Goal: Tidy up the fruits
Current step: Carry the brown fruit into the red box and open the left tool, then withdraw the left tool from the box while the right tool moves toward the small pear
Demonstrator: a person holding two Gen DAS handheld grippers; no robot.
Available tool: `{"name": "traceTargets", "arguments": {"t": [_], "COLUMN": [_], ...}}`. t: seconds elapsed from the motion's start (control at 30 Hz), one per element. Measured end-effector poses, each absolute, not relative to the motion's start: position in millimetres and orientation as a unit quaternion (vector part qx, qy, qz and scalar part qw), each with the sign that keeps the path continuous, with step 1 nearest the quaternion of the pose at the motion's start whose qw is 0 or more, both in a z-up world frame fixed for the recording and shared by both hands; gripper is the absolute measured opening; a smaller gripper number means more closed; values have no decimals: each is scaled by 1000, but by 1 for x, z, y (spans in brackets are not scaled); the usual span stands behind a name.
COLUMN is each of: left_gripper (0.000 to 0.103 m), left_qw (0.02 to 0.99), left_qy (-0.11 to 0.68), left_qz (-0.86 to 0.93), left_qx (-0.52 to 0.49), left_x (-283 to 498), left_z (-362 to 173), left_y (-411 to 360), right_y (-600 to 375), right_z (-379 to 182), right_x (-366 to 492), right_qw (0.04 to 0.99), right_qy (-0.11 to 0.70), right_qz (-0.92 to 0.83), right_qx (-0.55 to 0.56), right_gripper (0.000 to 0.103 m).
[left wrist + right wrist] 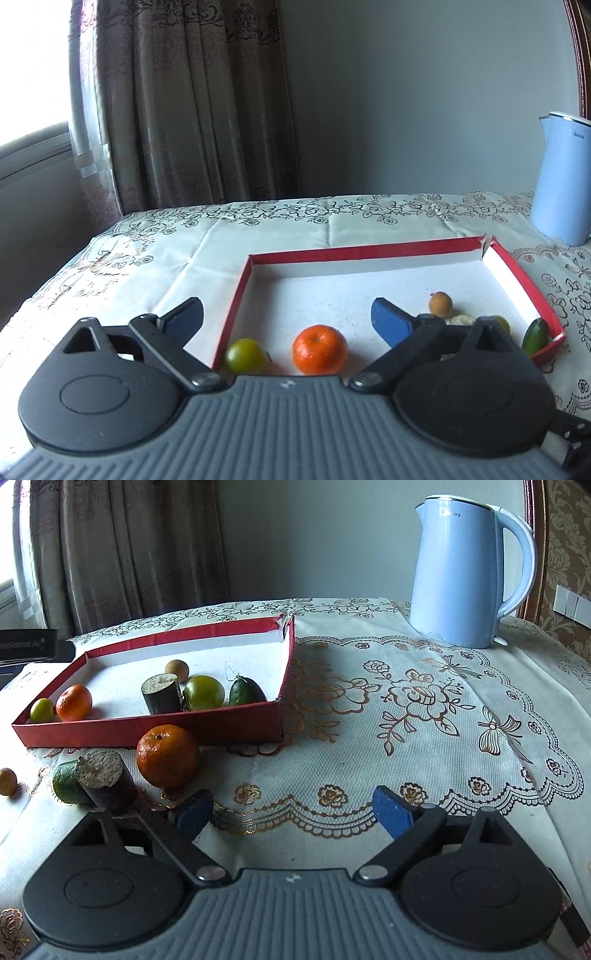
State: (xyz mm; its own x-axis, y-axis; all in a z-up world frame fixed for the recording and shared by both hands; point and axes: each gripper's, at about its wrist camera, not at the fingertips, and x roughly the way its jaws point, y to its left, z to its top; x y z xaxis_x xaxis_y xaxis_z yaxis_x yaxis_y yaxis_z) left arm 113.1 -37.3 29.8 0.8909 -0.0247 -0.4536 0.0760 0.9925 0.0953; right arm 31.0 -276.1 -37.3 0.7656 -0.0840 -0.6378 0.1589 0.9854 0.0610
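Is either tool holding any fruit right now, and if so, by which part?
Nothing is held. The left tool and the right tool are both open, with nothing between their fingers.

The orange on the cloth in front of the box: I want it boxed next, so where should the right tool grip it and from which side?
Grip the orange across its widest middle, coming from the right tool's near side. It is round with its stem dimple up. The cut stalk piece crowds its left, so keep that finger slim; judging by the view, the open jaws look wide enough.

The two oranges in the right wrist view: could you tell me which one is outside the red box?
The bigger orange, on the tablecloth before the box's front wall.
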Motion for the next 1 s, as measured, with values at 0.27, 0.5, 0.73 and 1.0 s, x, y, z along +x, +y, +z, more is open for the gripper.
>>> {"name": "traceTargets", "arguments": {"t": [0.27, 0.5, 0.73, 1.0], "left_gripper": [103, 103, 103, 103], "left_qw": [971, 958, 957, 957], "left_qy": [228, 261, 268, 262], "left_qz": [58, 119, 113, 121], "left_qx": [42, 15, 14, 21], "left_x": [68, 65, 66, 66], "left_z": [18, -18, -22, -23], "left_y": [62, 119, 121, 118], "right_y": [-272, -272, -247, -148], "right_z": [-38, -34, -22, 4], "right_x": [31, 23, -8, -15], "right_qw": [937, 946, 963, 964], "right_qy": [341, 317, 264, 225], "right_qz": [-69, -57, 11, 145], "right_qx": [43, 47, 54, -8], "right_gripper": [94, 93, 93, 93]}}
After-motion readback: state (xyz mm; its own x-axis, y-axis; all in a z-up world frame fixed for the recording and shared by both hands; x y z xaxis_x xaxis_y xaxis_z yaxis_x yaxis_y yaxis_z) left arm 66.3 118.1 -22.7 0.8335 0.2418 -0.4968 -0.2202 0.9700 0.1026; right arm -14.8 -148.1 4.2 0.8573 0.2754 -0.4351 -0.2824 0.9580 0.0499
